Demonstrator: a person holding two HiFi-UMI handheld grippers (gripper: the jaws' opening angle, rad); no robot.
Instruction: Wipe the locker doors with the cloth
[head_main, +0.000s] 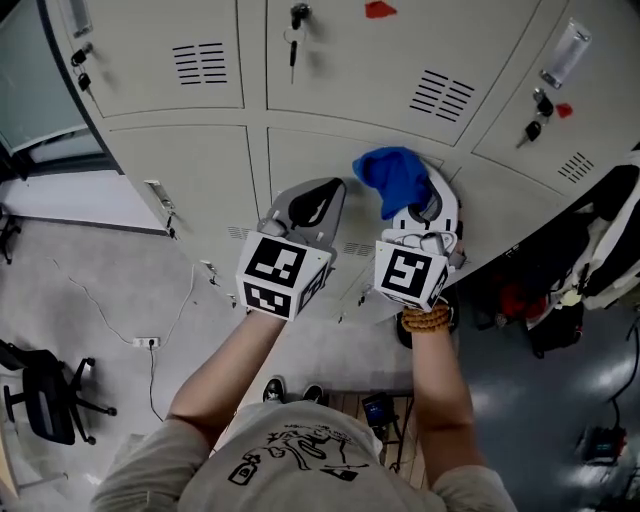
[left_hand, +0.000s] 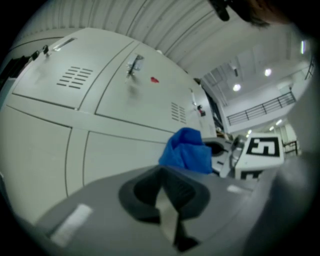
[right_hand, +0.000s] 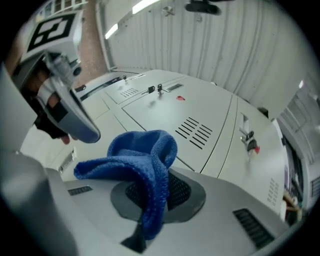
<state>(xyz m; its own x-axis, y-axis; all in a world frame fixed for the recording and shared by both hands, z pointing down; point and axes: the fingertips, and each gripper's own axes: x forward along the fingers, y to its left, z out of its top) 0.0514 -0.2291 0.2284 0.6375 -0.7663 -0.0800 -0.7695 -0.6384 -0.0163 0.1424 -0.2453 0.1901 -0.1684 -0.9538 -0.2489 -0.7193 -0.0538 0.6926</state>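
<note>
One blue cloth (right_hand: 142, 150) in the right hand-held gripper (head_main: 408, 200)

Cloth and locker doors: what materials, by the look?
Cloth: blue knit, probably microfibre; the looped weave shows and it folds limply. Locker doors: likely painted sheet metal, matte off-white; punched vent slots and crisp panel seams point that way.

Left hand-held gripper (head_main: 328, 192), right hand-held gripper (head_main: 428, 200): closed
</note>
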